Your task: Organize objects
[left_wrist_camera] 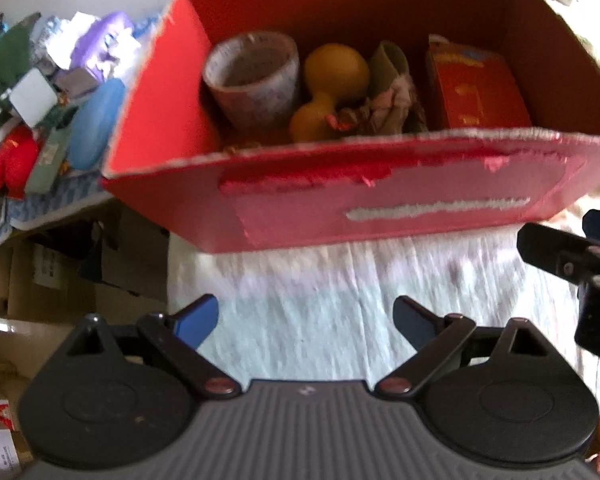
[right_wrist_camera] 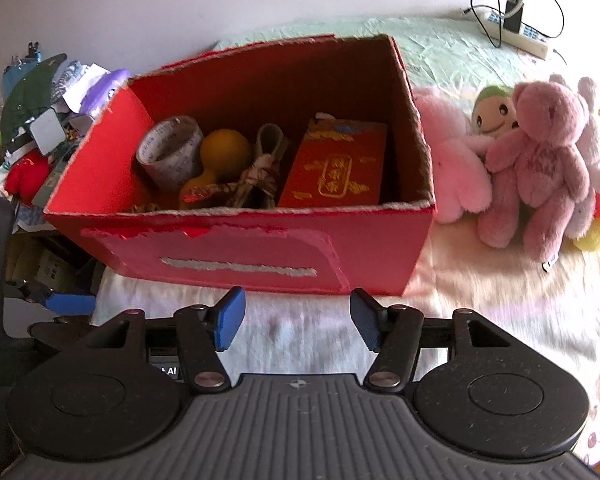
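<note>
A red cardboard box [left_wrist_camera: 380, 204] [right_wrist_camera: 235, 248] stands open on the pale cloth. Inside it lie a roll of printed tape [left_wrist_camera: 253, 76] [right_wrist_camera: 171, 152], a yellow gourd-shaped toy [left_wrist_camera: 332, 84] [right_wrist_camera: 219, 152], a crumpled paper bundle [left_wrist_camera: 392, 100] [right_wrist_camera: 259, 176] and a red and gold packet [left_wrist_camera: 480, 88] [right_wrist_camera: 336, 164]. My left gripper [left_wrist_camera: 306, 320] is open and empty in front of the box. My right gripper [right_wrist_camera: 297, 324] is open and empty, just in front of the box's near wall.
Several plush toys, a pink bear [right_wrist_camera: 540, 168] among them, sit right of the box. A pile of clutter [left_wrist_camera: 51, 100] [right_wrist_camera: 39, 120] lies to the left, cardboard boxes [left_wrist_camera: 59, 280] below it. A power strip [right_wrist_camera: 516, 32] lies at the far right.
</note>
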`<state>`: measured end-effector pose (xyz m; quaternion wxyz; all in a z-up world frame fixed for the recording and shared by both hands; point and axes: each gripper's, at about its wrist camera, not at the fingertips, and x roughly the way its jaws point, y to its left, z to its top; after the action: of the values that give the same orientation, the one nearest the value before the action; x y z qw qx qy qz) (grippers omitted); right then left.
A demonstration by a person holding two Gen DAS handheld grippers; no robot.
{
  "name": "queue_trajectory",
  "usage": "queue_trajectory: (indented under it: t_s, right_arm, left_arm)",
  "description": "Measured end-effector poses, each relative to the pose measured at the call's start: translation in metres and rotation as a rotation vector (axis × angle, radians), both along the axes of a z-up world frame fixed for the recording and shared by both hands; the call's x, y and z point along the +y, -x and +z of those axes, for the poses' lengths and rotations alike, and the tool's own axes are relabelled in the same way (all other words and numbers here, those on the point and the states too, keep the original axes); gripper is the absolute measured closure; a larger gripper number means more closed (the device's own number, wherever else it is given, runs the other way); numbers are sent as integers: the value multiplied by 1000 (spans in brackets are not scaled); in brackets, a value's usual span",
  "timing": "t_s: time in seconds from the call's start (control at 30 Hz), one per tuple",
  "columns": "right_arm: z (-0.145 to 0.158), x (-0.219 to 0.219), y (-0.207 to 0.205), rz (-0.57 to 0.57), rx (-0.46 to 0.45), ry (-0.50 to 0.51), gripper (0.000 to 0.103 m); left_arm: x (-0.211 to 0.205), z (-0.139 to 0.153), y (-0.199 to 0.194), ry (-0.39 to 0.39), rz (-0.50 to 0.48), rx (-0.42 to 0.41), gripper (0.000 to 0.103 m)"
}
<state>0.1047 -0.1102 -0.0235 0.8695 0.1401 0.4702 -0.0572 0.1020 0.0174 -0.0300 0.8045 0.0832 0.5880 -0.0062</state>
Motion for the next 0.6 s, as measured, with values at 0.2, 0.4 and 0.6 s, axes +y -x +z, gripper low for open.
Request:
queue_trajectory:
  t_s: [0.2,0.4,0.6]
  right_arm:
    - [-3,-3,2,-11,6,-14,42]
    - [6,-5,3,-11,-14,-15,42]
    - [21,-11,-1,-22,-35,-21,42]
  left_arm:
    - [-2,-4,1,4,-2,20,9]
    - [-6,7,0,18,-16,-2,9]
    - [-11,25,-4,39,-36,-43,9]
